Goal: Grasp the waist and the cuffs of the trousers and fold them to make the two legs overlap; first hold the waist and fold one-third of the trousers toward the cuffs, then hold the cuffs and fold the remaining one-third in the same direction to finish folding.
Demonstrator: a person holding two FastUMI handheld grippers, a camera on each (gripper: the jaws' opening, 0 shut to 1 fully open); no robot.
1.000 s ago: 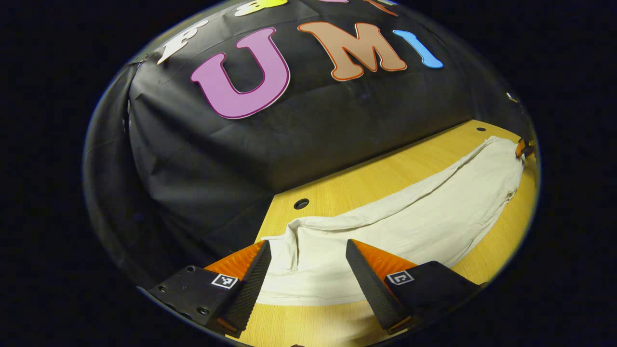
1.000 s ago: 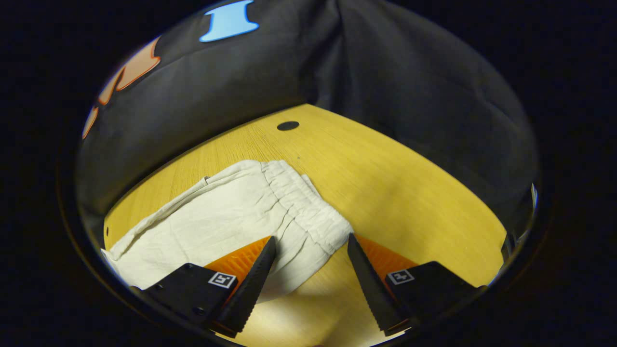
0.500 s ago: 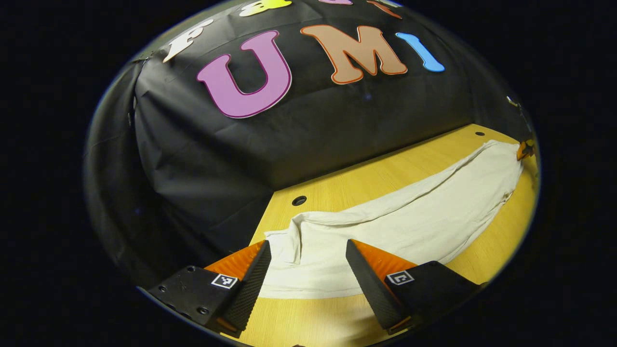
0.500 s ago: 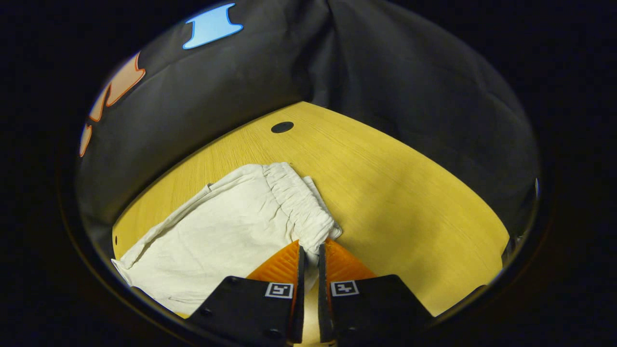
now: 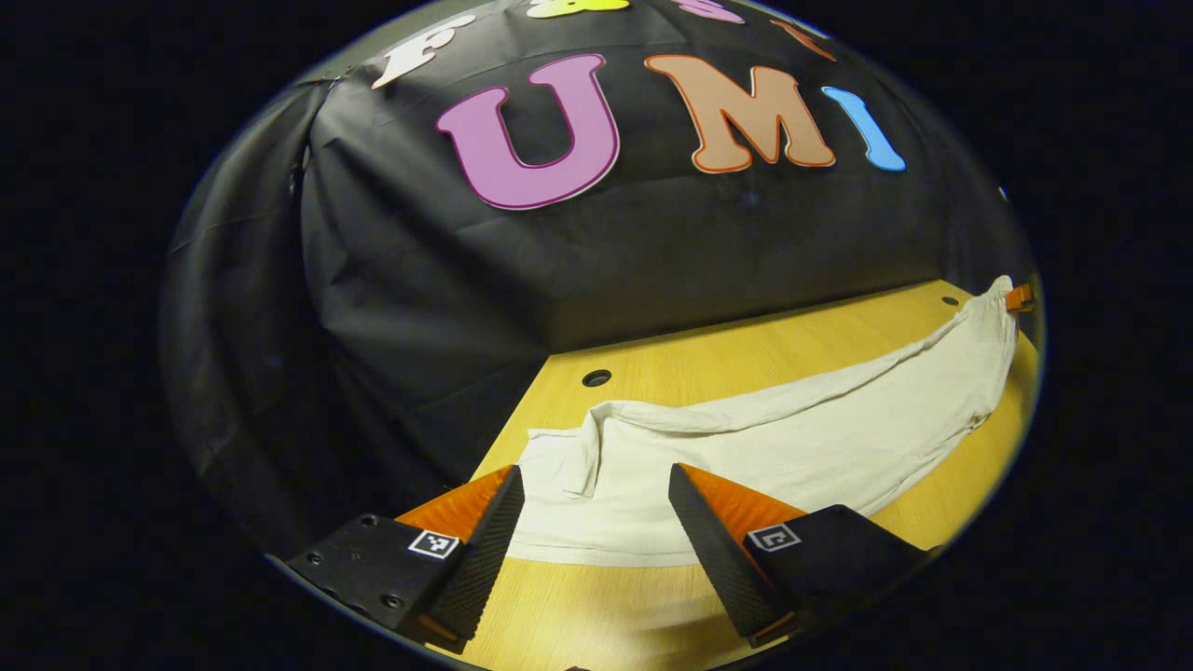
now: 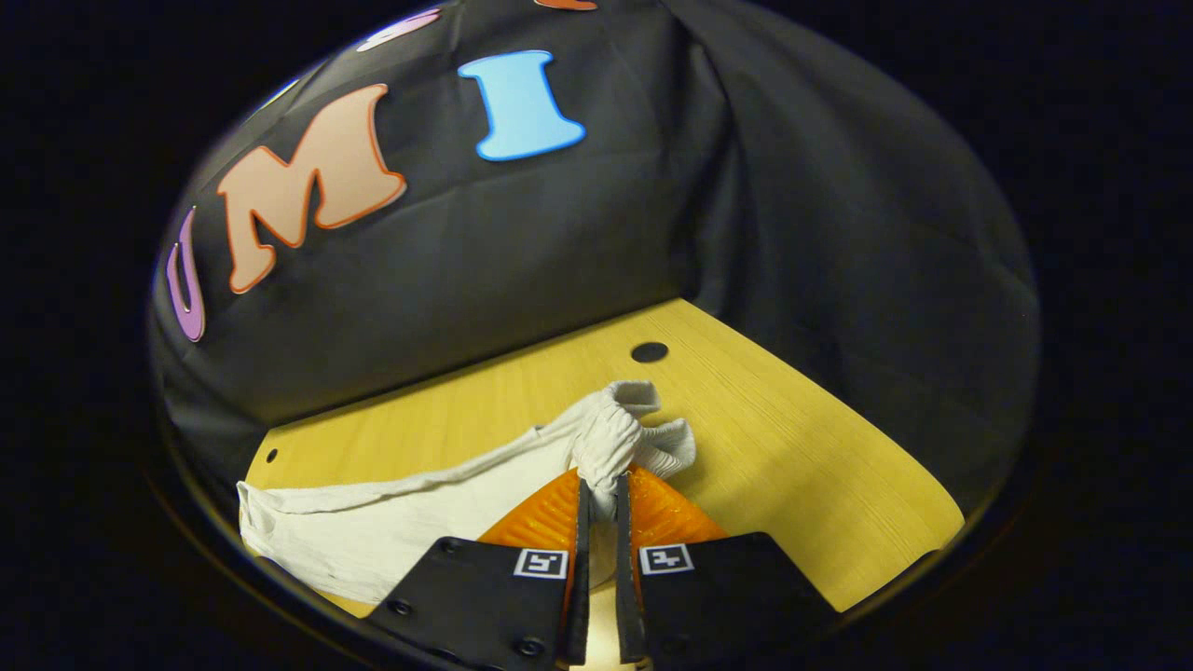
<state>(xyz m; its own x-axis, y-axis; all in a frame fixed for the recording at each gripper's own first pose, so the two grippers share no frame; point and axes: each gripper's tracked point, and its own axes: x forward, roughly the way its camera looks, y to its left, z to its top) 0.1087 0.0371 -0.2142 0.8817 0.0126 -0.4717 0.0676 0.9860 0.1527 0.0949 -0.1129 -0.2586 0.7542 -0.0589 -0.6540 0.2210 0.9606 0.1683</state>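
Note:
White trousers (image 5: 792, 438) lie lengthwise on the wooden table (image 5: 746, 349). In the left gripper view, my left gripper (image 5: 594, 475) stands open just above the crumpled cuff end (image 5: 569, 457), one finger on each side of it and not pressing. At the far right the waist end rises off the table, held by the right gripper (image 5: 1018, 298). In the right gripper view, my right gripper (image 6: 602, 485) is shut on the bunched elastic waistband (image 6: 610, 429), held above the table (image 6: 820, 485). The legs (image 6: 373, 522) trail away to the left.
The booth's black cloth wall (image 5: 652, 261) rises close behind the table's far edge. A round hole (image 5: 596, 377) sits in the table near the cuffs. Another hole (image 6: 649, 352) lies just beyond the waistband. Bare wood (image 6: 792, 419) extends right of the waistband.
My right gripper went from open around the waistband to shut on it, then lifted it off the table, bunching the cloth. My left gripper stayed open over the cuffs.

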